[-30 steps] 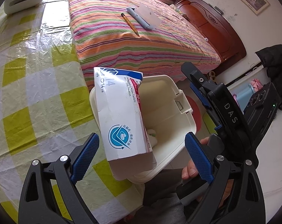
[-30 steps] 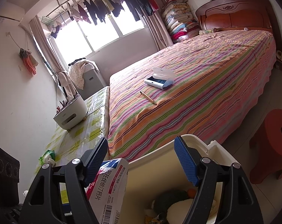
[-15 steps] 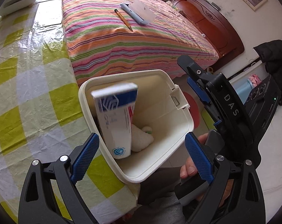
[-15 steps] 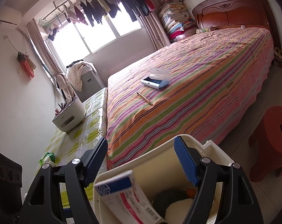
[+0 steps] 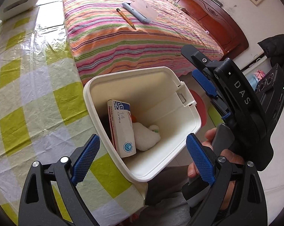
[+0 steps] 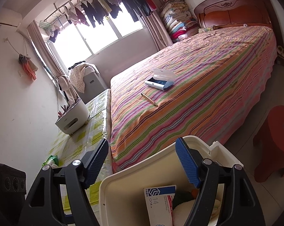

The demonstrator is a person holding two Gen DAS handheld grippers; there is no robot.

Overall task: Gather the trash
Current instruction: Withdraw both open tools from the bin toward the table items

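Box [image 5: 121, 130] seen standing inside bin [image 5: 181, 94], leaning on wall. Left claw [image 5: 142, 158] spread wide, nothing held; right claw [image 6: 142, 163] likewise. Risk judged: bin overhanging tabletop [image 5: 29, 86] edge, could be tipped if knocked.

Carton [image 5: 121, 128] dropped from bin rim to bin [image 5: 179, 86] bottom, beside tissue [image 5: 144, 135].
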